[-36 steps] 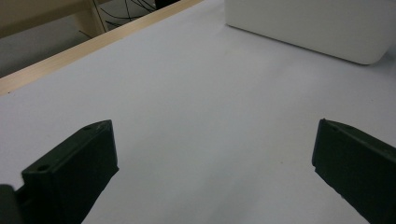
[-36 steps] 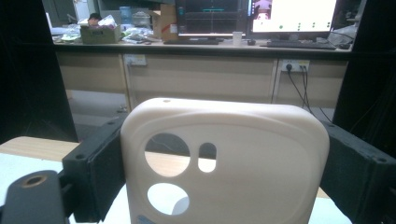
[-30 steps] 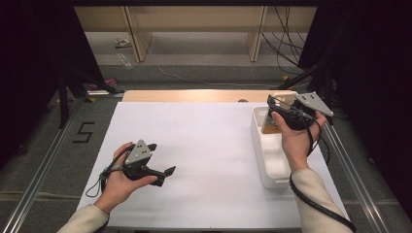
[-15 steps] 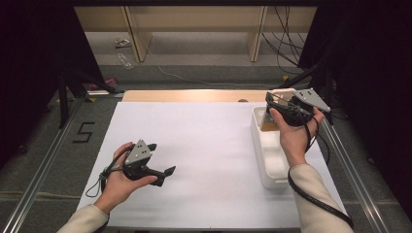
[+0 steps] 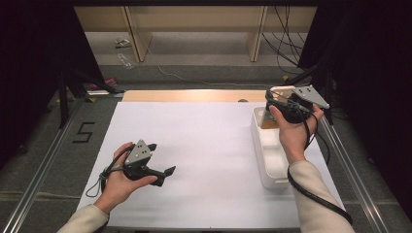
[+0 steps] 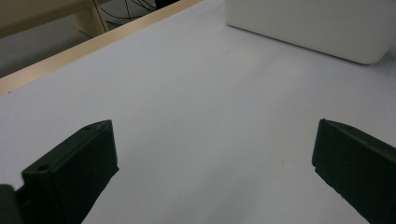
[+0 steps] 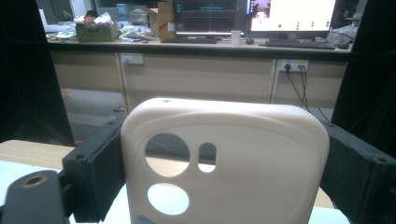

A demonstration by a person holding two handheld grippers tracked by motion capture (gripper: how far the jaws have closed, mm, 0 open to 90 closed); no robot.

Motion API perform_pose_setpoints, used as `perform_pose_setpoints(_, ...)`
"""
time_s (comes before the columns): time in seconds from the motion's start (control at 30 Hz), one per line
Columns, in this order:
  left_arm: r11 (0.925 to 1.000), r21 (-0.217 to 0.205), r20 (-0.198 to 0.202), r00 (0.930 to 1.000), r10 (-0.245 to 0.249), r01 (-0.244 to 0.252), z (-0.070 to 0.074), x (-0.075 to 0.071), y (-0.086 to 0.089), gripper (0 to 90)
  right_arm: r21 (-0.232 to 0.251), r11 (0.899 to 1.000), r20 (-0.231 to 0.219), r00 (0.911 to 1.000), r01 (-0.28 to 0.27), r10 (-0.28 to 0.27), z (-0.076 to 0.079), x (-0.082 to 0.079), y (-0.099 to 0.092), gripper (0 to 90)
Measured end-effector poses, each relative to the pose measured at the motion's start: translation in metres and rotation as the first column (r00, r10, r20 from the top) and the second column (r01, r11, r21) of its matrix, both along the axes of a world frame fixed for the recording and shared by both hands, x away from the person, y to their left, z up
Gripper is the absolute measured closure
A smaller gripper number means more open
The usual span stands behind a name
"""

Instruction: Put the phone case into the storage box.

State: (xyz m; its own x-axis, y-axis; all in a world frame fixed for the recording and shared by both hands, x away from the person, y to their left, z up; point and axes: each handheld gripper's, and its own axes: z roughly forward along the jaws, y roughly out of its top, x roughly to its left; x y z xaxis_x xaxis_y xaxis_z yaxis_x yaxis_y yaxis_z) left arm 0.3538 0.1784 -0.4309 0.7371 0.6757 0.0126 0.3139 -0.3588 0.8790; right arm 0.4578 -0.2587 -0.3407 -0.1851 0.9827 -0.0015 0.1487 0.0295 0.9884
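Right gripper view is showing the phone case, cream and thin-walled with camera holes, standing upright and clamped by its two side edges between the right gripper's jaws, above the far end of the white bin on the table. It is probably handling as light, bendy and smooth, so gripping across the edges, clear of the holes, seems safest. Left gripper is resting open over bare table.

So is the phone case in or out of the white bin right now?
Out. The right claw grips the phone case by its sides, holding it above the bin's far end.
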Motion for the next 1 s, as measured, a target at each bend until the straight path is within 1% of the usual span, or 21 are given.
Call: perform_pose_setpoints(1.0, 1.0, -0.003, -0.001, 1.0, -0.001, 0.001, 0.0, 0.0, 0.0, 0.0, -0.006, 1.0, -0.015, 0.9998, 0.015, -0.015, 0.002, 0.018, 0.001, 12.0)
